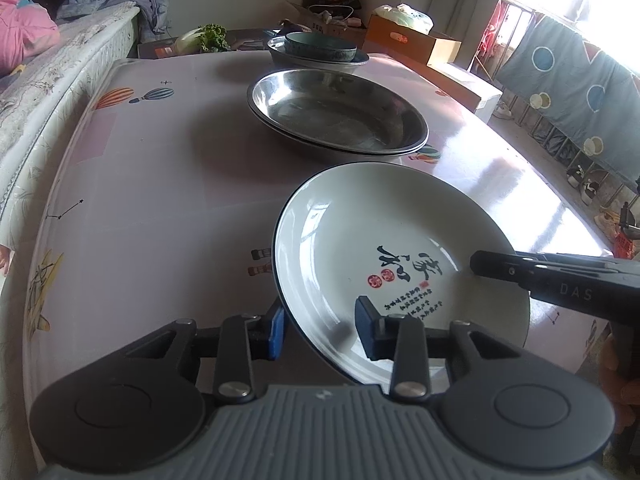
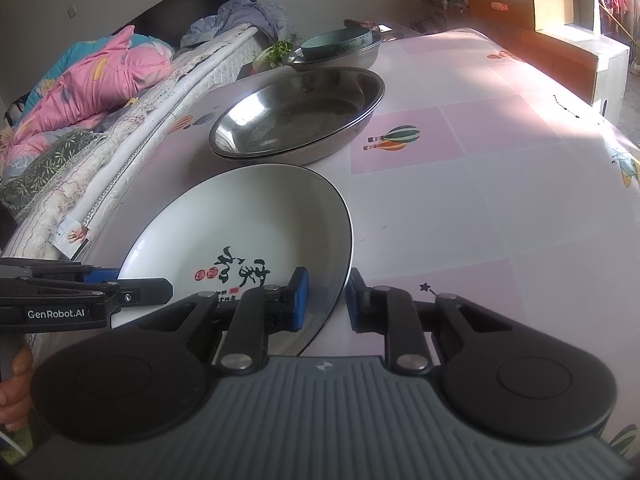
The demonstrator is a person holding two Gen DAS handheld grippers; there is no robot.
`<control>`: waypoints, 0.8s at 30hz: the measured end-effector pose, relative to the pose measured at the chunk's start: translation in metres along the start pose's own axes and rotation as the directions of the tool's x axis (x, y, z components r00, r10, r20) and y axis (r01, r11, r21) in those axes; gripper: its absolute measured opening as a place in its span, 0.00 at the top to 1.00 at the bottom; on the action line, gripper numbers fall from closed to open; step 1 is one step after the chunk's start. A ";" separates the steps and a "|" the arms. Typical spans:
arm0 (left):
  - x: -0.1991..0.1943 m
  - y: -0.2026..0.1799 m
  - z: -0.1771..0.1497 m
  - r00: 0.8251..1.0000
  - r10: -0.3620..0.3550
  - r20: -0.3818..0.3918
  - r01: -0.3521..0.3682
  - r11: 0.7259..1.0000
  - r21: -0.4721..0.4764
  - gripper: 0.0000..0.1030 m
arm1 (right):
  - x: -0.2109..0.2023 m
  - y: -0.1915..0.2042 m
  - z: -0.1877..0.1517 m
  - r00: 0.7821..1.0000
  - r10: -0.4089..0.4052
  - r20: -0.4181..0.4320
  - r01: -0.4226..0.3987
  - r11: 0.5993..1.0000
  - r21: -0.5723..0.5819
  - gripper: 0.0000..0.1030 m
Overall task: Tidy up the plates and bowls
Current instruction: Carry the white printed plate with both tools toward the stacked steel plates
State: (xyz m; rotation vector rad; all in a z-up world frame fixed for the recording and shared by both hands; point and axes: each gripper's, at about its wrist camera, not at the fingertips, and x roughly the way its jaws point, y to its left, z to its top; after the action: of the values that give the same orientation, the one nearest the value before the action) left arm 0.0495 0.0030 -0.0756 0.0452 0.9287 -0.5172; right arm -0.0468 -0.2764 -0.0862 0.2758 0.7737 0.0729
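Note:
A white plate (image 1: 360,232) (image 2: 248,216) with black calligraphy and red seals sits near the table's front, its near edge raised so the dark underside shows. My left gripper (image 1: 320,324) (image 2: 136,282) is shut on its near-left rim, with one blue pad outside the rim and one on the inner slope. My right gripper (image 2: 326,298) (image 1: 480,266) is shut on the opposite rim in the same way. Behind the plate lie two stacked steel plates (image 1: 340,116) (image 2: 296,120). Farther back, a teal bowl (image 1: 320,46) (image 2: 340,42) rests in a steel basin (image 1: 360,60).
The table (image 1: 160,160) wears a pink glossy cloth with balloon prints. A bed (image 1: 40,92) with a pink quilt (image 2: 92,80) runs along its left side. Cardboard boxes (image 1: 412,40) and greens (image 1: 212,36) stand past the far edge. A hand (image 2: 16,392) shows at lower left.

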 end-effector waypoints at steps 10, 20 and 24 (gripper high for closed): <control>0.005 -0.004 0.000 1.000 -0.008 -0.011 0.009 1.000 0.025 0.64 | 0.004 -0.004 0.000 1.000 0.002 0.003 -0.002 1.000 0.014 0.82; 0.009 -0.011 0.001 1.000 0.014 0.004 -0.014 0.999 0.051 0.53 | 0.008 -0.004 -0.001 1.000 0.006 0.012 -0.006 1.000 0.012 0.78; 0.010 -0.014 0.002 1.000 0.023 0.006 -0.024 0.998 0.056 0.50 | 0.007 -0.003 -0.003 1.000 0.001 0.016 -0.001 1.000 0.007 0.78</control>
State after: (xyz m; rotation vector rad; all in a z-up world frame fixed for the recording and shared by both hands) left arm 0.0496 -0.0143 -0.0794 0.1052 0.9079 -0.5212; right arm -0.0438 -0.2770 -0.0936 0.2830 0.7577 0.0692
